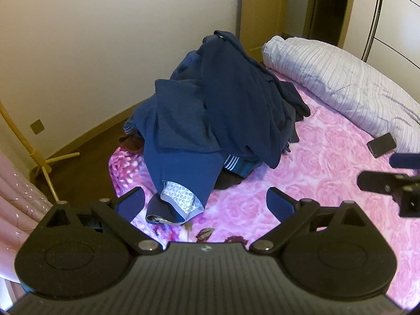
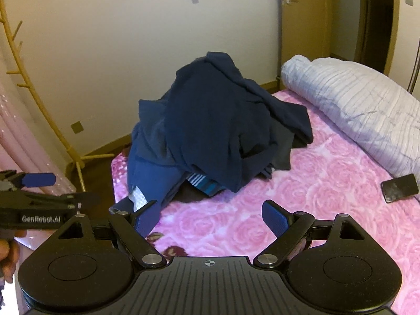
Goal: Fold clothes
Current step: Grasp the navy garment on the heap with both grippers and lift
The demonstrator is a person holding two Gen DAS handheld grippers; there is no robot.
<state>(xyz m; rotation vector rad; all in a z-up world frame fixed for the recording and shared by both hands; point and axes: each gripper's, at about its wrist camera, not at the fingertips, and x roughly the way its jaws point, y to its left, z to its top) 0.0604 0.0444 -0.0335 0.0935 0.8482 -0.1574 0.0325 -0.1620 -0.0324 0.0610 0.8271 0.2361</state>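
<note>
A heap of dark navy clothes (image 1: 223, 105) sits on the pink floral bed (image 1: 328, 178) near its far left corner; it also shows in the right wrist view (image 2: 210, 131). A blue garment with a grey patterned cuff (image 1: 181, 199) hangs down the heap's near side. My left gripper (image 1: 204, 204) is open and empty, just short of that cuff. My right gripper (image 2: 210, 218) is open and empty above the bedspread (image 2: 328, 183), in front of the heap. Each gripper shows at the edge of the other's view.
A rolled white quilt (image 1: 341, 84) lies along the bed's far right side. A dark phone (image 1: 382, 144) lies beside it, also in the right wrist view (image 2: 400, 187). A yellow coat stand (image 2: 39, 105) and pink curtain (image 1: 18, 204) are at the left. A door (image 1: 258, 8) is behind.
</note>
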